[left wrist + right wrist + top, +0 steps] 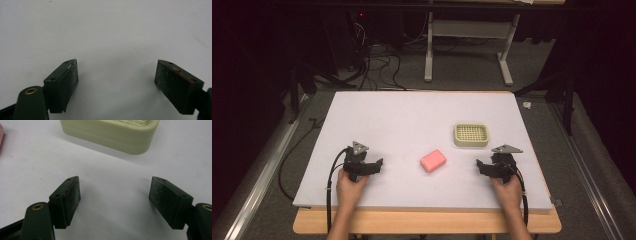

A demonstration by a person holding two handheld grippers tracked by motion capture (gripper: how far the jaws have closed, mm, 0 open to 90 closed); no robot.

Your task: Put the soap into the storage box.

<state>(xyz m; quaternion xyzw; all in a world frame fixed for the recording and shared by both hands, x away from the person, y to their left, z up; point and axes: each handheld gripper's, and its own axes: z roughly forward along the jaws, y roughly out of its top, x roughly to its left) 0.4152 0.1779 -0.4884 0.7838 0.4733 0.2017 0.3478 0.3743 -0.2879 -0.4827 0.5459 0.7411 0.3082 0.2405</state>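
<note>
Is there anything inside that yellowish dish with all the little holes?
No. The soap dish looks empty: the high view shows just its bare grid of holes. The pink soap bar lies on the white table mat, apart from it. What lies below the grid is hidden.

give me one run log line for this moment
left gripper: open, empty, over mat | right gripper: open, empty, facing soap dish | pink soap: on mat between grippers, outside dish
</note>
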